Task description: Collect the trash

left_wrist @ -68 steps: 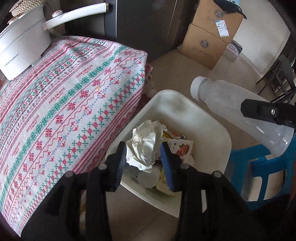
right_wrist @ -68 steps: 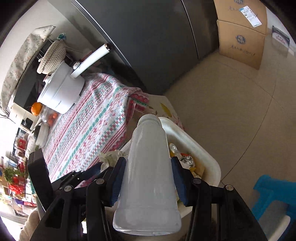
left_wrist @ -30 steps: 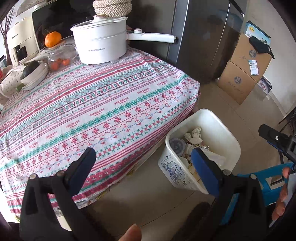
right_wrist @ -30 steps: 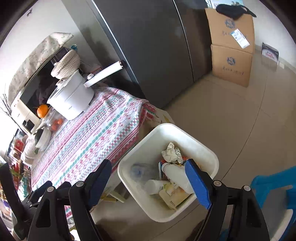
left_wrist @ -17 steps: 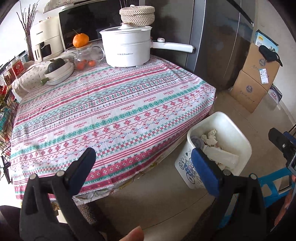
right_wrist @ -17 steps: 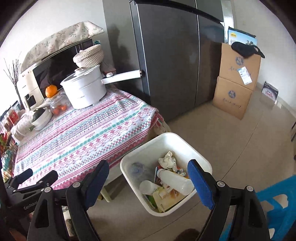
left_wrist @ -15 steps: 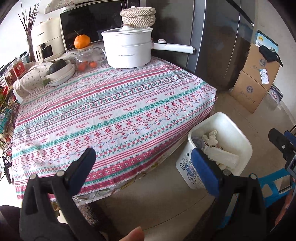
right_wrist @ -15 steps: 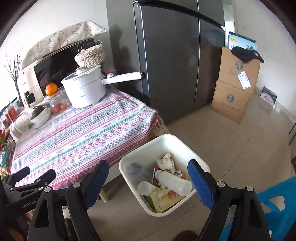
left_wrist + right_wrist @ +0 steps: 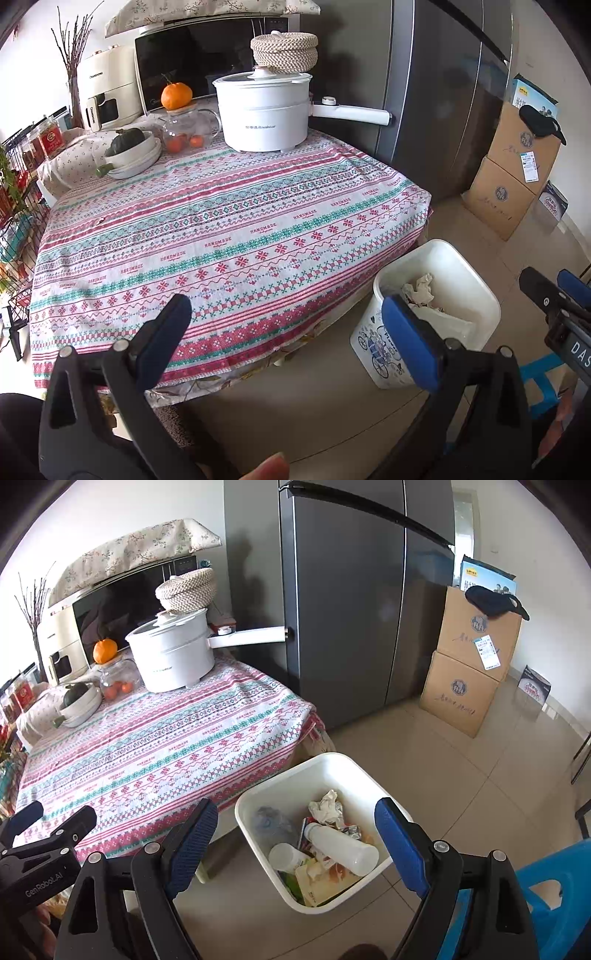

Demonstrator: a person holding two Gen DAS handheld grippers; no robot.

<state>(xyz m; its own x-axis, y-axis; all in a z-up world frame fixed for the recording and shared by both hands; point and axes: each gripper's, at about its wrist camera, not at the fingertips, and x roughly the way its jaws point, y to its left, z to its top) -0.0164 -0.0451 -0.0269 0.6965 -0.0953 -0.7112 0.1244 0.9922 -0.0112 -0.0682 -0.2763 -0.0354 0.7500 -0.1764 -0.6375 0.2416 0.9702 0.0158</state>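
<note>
A white trash bin stands on the floor by the table corner; it also shows in the left wrist view. In it lie a clear plastic bottle, crumpled paper, a small white cup and wrappers. My left gripper is open and empty, held above the table's near edge and the floor. My right gripper is open and empty, held above the bin. The patterned tablecloth carries no trash that I can see.
On the table's far side stand a white electric pot, a glass jar with an orange on it, and stacked bowls. A grey fridge, cardboard boxes and a blue stool surround the bin.
The right gripper let the bottle go into the bin and opened wide. The left gripper opened too. Both have risen and drawn back from the bin.
</note>
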